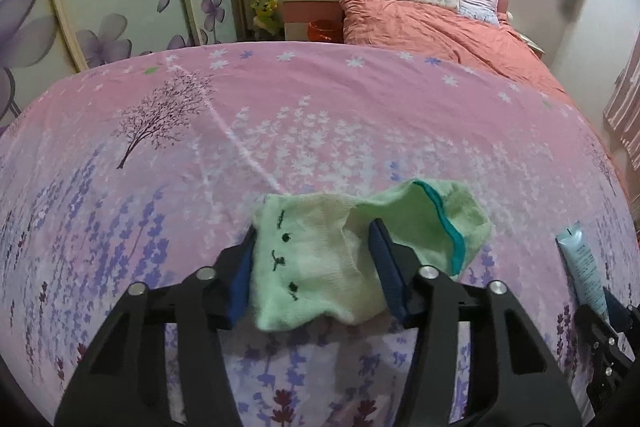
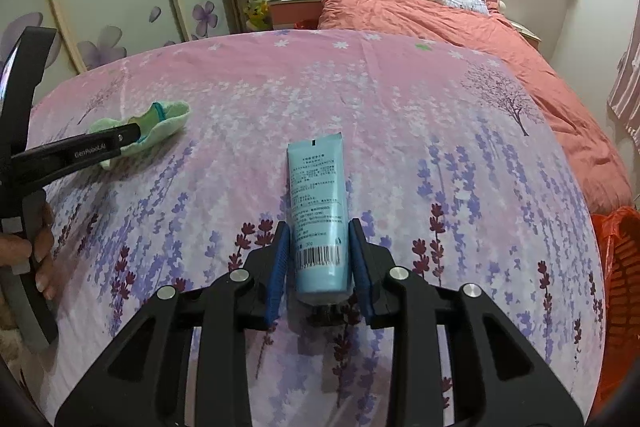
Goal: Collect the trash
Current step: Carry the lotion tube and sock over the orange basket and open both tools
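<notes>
The left tongs (image 1: 316,267) are standing apart around a pale green knitted sock with a teal cuff band (image 1: 360,247). The sock is lying between the two blue pads, its cuff spilling past the right-hand pad, and whether the pads are pressing the fabric cannot be told from either view. The sock seems to be resting on the pink bedspread printed with lavender sprigs and a bare tree (image 1: 320,99), probably because soft cloth slumps once the squeeze is eased.

The right tongs (image 2: 320,263) are clamped on a light blue plastic tube with printed text and a barcode (image 2: 320,207). The pads are gripping its lower body just above the dark cap, and the crimped end is pointing away from the tongs over the bedspread. Holding it low, near the cap, is likely keeping the slick tube from sliding out.

The left wrist view is showing the sock's small dark embroidered marks and how the fabric is sitting between the pads. The right wrist view is showing what that one is missing: the person's left hand (image 2: 36,247) on the grip, the sock from the side, and an orange mesh basket (image 2: 620,267) off to the right of the right tongs, the likely place for the trash.
</notes>
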{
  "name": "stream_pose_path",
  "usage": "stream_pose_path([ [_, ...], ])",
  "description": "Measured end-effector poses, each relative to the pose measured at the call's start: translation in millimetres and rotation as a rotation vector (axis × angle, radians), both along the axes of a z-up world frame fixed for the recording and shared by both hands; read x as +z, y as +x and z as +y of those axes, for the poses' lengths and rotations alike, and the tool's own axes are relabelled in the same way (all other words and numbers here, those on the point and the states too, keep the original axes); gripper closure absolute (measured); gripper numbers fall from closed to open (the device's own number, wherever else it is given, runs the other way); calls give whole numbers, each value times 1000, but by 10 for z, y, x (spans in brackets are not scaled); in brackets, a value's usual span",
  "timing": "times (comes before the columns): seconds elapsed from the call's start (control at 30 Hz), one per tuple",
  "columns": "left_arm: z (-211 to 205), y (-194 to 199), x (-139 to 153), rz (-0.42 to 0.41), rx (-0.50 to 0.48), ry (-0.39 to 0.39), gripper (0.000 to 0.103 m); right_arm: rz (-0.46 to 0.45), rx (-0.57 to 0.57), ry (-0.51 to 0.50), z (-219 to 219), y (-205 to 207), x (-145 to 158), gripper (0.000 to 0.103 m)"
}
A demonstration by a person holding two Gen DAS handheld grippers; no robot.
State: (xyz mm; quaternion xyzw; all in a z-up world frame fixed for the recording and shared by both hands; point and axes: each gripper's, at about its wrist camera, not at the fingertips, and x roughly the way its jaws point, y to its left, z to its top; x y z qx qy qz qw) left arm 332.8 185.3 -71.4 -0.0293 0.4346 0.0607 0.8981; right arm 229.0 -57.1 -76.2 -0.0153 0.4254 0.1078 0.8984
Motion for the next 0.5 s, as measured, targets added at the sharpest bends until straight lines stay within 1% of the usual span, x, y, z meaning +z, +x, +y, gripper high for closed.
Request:
stream_pose_path([
  [0.03,-10,-1,6,-3,0,4,65,0,-2,1,4,1,4,74],
  [0.07,-7,-13,10,-8,8,11,81,1,-2,9,-9,-4,5,75],
  [0.1,-6,-26,21,-16,4,7,92,2,-4,25,-51,-17,3,75],
  [0.13,0,-52,37,-28,-8,-5,95,1,-7,26,-41,-15,15,75],
  [0.23,3,-145,69,-49,-32,-29,96,-3,-23,29,-168,-115,20,75],
  [0.33,-44,-268,130,-74,-58,-30,96,-14,-50,33,-299,-219,60,75],
  [0.5,-230,-471,409,-135,-112,-29,96,-57,-94,59,-537,-387,265,75],
])
